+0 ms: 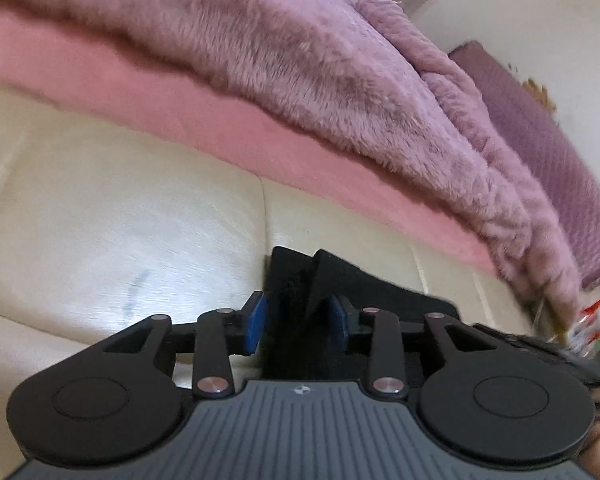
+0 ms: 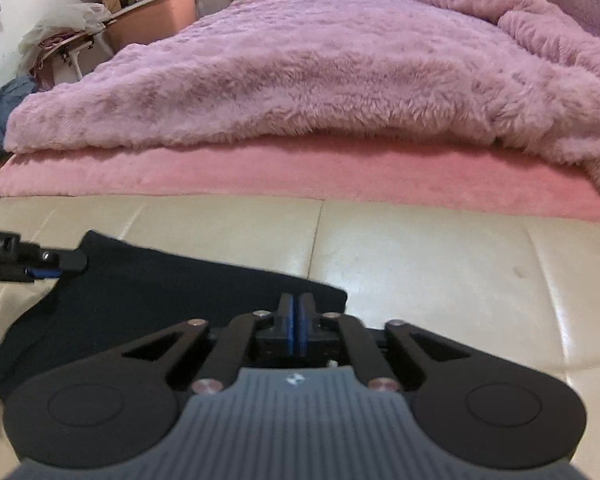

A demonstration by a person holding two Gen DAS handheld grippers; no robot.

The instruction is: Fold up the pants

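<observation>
Left gripper point(image 1: 298, 322) half-open, pants point(image 1: 300, 280) bunched between pads, unpinched. Black pants point(image 2: 148, 300) on cream bench point(image 2: 440, 280) beside pink bed point(image 2: 300, 176). Right gripper point(image 2: 298, 324) closed flat at cloth edge. Likely fold just laid; next, smoothing or regrasp.

From my end the pants point(image 2: 148, 300) read as matt black cloth, soft and lint-free, soaking up light. They lie on a cream bench point(image 2: 440, 280) that looks like leather or vinyl: smooth, glossy, seamed into panels, with faint scuffs. Beyond it I see a long-piled lilac blanket point(image 2: 300, 80), shaggy and rough, over a pink sheet point(image 2: 260, 176) with a short velvety nap. My right tool point(image 2: 299, 322) looks like matt black plastic with blue rubbery pads and small shiny metal rivets; its housing is ribbed grey plastic. My left tool point(image 1: 300, 316) shows the same finish.
</observation>
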